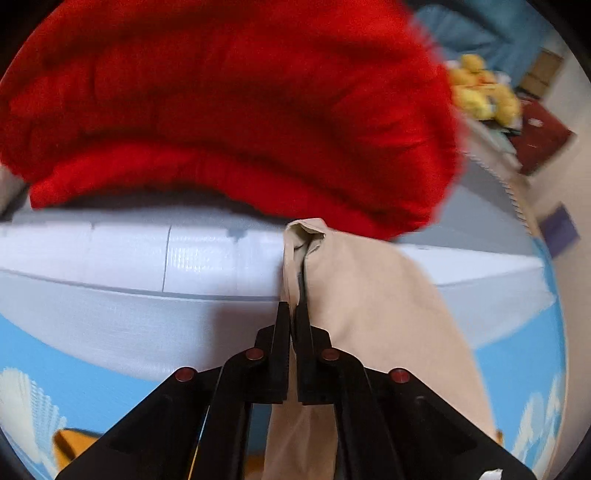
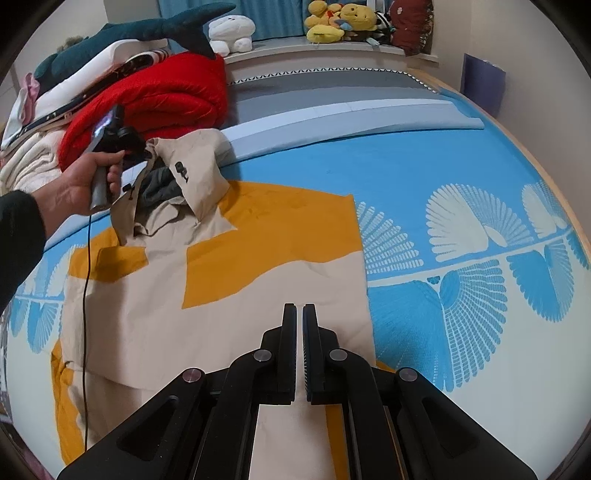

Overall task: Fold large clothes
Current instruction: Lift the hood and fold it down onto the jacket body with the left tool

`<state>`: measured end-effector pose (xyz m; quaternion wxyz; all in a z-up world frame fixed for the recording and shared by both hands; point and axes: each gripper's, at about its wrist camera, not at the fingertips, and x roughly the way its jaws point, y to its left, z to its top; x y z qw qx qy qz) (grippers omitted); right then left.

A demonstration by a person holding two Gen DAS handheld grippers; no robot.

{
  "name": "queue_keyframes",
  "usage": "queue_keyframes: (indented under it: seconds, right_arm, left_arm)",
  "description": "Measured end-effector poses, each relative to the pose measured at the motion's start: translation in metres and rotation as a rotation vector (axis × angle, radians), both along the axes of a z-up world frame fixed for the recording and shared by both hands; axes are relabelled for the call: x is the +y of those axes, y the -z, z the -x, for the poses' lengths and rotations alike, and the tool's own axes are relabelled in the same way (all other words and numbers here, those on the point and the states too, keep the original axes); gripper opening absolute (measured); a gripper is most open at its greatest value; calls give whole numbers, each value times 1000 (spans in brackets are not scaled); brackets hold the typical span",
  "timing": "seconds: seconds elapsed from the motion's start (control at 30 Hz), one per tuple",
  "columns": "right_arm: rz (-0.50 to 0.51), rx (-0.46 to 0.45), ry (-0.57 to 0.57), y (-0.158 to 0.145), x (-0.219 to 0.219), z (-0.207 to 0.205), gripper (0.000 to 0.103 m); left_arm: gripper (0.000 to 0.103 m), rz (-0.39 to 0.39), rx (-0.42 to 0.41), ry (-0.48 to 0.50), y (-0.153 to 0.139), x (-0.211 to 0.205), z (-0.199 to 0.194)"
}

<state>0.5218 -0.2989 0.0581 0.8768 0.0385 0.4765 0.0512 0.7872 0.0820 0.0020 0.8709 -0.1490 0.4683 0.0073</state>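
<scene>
The beige-and-orange cotton jacket [image 2: 207, 295] is lying spread on the blue fan-patterned bed [image 2: 461, 192], its hood end near the red quilt [image 2: 155, 96]. The left claw [image 1: 291, 314] is pinching a beige fold; the right claw [image 2: 299, 314] is hovering clenched, apparently empty, over the hem. Best carrying the pinched fold across evenly, keeping edges aligned.

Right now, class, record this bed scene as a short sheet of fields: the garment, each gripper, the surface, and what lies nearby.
garment: beige and orange jacket, spread on the bed, collar end lifted
left gripper: shut on a beige fold of the jacket
right gripper: shut, over the jacket's near part; hold not visible
surface: blue sheet with white fan pattern
nearby: red blanket folded beyond the jacket; yellow soft toys on the far ledge
</scene>
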Motion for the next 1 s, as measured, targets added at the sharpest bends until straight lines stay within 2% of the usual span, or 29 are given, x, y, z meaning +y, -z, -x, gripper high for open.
queue_keyframes:
  seconds: [0.1,0.2,0.3,0.37,0.4,0.43,0.47,0.5,0.53,0.57,0.6,0.67,0.77,0.83,0.93,1.0]
  right_arm:
    - [-35,-20,14,-12,-6,3,4]
    - [-67,-51,2,-25,-8,10,4]
    - [-99,-84,-12,-39,-10,17,4]
    - [-136,-108,-8,-49,-14,22,4]
    - [-168,-121,-4,-54,-17,24,5]
    - [-191,-128,1,-57,-19,25,6]
    - [-231,-136,8,-61,-21,26,9]
    - [-259,-139,12,-62,-22,28,15]
    - [-310,-141,18,-64,-24,29,20]
    - [-332,-141,21,-65,-23,29,32]
    - [-356,-140,21,-65,-23,30,41]
    - [-401,-124,6,-63,-16,30,44]
    - [-446,-77,-30,-52,-4,28,47]
    - [-479,-20,-68,-39,11,24,50]
    - [-537,67,-132,-16,37,20,54]
    - [-561,117,-174,-1,56,15,56]
  left_arm:
    - [0,-49,-74,116,-37,-23,44]
    - [0,-89,-163,266,-75,-54,115]
    - [0,-138,-279,440,-107,-85,225]
    - [0,-147,-314,518,-111,-92,287]
    - [0,-188,-313,560,-104,-96,325]
    - [0,-274,-276,610,-85,-100,370]
    - [0,-295,-225,630,-69,-99,387]
    - [2,-288,-105,646,-45,-93,416]
    - [5,-288,-27,643,-31,-91,429]
    - [7,-320,39,626,-21,-90,445]
    - [9,-345,59,601,-19,-89,451]
    - [9,-301,96,477,-23,-76,453]
    - [10,-152,91,257,-37,-46,440]
    - [12,-23,78,131,-36,-27,432]
    - [12,140,136,0,-15,-7,416]
    - [17,227,155,-27,0,-5,404]
